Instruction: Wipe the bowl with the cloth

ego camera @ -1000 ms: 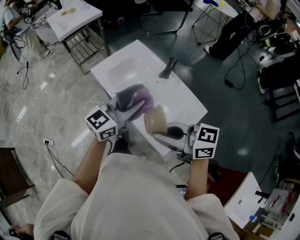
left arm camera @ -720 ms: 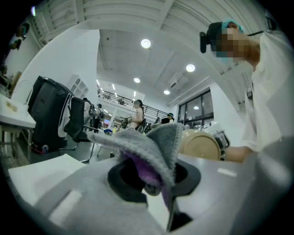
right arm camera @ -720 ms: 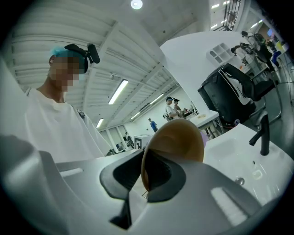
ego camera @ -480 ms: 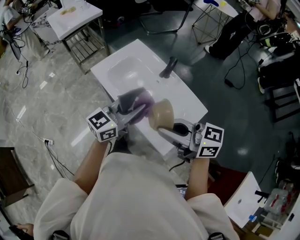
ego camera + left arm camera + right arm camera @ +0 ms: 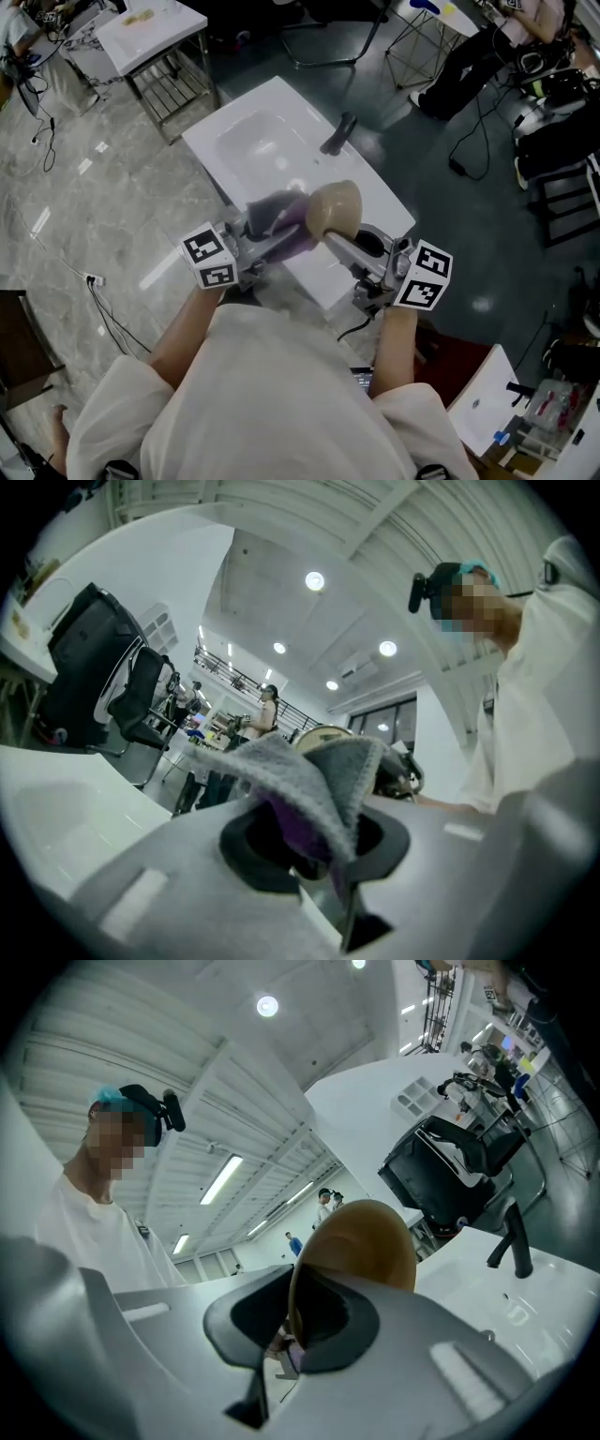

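The white rectangular ceramic sink (image 5: 253,141) lies below both tools. Above it the round tan bowl (image 5: 333,208) is held up on edge, its rim pinched between the nearly closed jaws of the right gripper (image 5: 336,242). The folded grey-and-purple cloth (image 5: 278,216) is clamped in the left gripper (image 5: 267,232), just beside the bowl and perhaps touching it; the overlap hides that. To wipe well, hold the rim firmly, press the cloth's free fold into the hollow, and sweep around.
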The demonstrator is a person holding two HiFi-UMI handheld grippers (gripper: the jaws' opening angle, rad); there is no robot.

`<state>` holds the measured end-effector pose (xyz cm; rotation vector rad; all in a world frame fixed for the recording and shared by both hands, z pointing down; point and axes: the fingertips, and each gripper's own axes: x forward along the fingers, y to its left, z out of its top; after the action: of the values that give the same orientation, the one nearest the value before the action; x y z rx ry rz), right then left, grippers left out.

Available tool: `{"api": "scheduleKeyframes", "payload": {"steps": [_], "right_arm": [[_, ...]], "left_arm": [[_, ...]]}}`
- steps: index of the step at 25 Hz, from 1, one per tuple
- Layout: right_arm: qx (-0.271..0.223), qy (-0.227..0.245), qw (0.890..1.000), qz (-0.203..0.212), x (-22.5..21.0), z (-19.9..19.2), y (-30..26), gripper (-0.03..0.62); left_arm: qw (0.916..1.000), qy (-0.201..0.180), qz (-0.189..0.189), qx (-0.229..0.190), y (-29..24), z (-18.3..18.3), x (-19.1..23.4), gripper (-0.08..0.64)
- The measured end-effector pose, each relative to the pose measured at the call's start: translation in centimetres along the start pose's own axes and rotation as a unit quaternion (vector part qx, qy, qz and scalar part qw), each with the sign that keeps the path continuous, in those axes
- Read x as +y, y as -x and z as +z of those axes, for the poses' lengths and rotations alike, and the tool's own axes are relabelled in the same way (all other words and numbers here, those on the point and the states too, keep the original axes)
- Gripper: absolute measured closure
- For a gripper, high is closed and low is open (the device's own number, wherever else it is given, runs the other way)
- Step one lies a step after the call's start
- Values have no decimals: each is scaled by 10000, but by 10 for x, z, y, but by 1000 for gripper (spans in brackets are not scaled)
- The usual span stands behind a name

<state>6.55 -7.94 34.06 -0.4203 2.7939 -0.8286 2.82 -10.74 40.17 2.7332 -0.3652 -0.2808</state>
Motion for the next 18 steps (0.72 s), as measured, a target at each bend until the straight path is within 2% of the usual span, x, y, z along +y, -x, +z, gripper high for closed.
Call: {"api": "scheduleKeyframes", "payload": {"steps": [5,10,12,15,18], "right_arm": [[-240,-194,9975,-637,-27,6,-4,577],[106,-100,9922,-1239,-47,-5,-8,577],[236,-104,9906,-1342,-51,-13,-9,577],[267,-161,9898,-1390,-55,-21,-9,577],[724,31,9863,-1484,-56,-36,-11,577]], "left_arm": [[9995,121,-227,-202,1,8,-10,491],[9985,-26,-452,-323,-2,23,-25,491],[9978,-78,-560,-358,-3,30,-30,491],[9976,-376,-550,-198,-3,32,-33,489],[9971,-551,-452,-278,-1,41,-32,489]]}}
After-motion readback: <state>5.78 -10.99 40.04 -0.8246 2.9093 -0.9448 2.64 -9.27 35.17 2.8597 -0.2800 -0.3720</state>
